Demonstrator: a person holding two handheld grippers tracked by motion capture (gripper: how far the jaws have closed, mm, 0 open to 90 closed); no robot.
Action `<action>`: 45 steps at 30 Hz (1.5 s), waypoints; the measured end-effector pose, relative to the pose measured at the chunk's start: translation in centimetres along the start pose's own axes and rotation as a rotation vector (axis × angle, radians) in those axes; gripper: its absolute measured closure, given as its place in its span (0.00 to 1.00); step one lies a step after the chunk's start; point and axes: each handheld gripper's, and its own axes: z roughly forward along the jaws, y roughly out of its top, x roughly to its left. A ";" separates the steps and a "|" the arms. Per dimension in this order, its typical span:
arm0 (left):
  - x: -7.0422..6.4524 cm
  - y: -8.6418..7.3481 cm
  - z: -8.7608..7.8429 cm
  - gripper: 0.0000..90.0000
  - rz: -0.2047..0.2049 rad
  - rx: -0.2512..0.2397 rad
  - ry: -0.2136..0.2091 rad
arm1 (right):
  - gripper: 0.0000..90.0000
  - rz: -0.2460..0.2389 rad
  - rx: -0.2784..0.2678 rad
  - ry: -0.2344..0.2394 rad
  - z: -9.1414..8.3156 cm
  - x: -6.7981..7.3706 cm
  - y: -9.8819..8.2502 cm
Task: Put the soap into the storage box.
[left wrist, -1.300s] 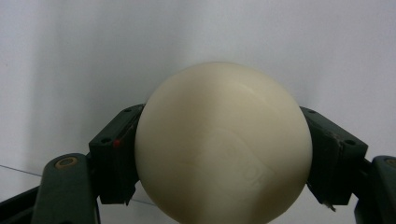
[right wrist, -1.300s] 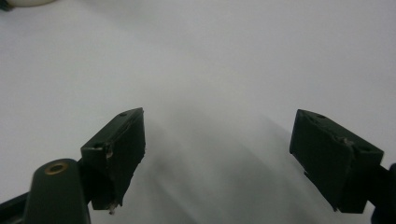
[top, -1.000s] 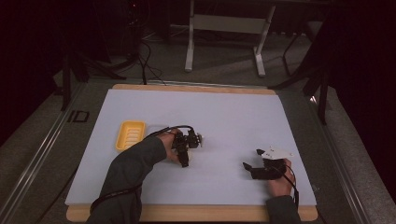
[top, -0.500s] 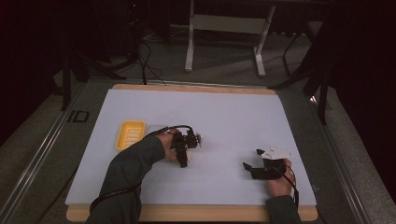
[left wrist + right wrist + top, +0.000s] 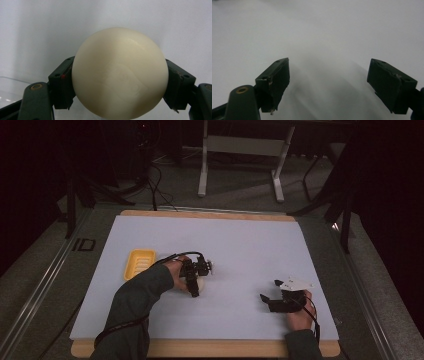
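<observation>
Where jaws clamp, ball [image 5: 119,75] looks cream.

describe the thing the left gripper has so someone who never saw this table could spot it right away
Start at the white sheet covering the table, then find the yellow tray near its left side. Just right of the tray, the left gripper is shut on a cream ball, held between its two black jaws. It is the one smooth, pale, round thing there; the right gripper is open, with nothing between its jaws.

Left gripper [image 5: 194,282] over cream ball [image 5: 199,283], beside yellow tray [image 5: 139,263]
</observation>
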 end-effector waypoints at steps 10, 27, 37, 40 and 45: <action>0.3 -0.4 -0.6 0.28 -0.006 0.009 0.009 | 0.20 0.000 0.000 0.001 0.0 0.0 0.0; 1.3 -1.9 -2.0 0.28 -0.056 0.000 0.016 | 0.20 -0.001 -0.001 0.000 0.0 0.0 0.0; 1.9 -2.9 -2.5 0.28 -0.086 0.000 0.022 | 0.20 -0.001 0.000 -0.001 0.0 0.0 0.0; 2.1 -3.1 -2.7 0.28 -0.092 0.004 0.022 | 0.20 -0.001 0.000 -0.001 0.0 0.0 0.0; 2.4 -3.5 -3.0 0.28 -0.105 0.004 0.028 | 0.20 -0.001 0.000 -0.001 0.0 0.0 0.0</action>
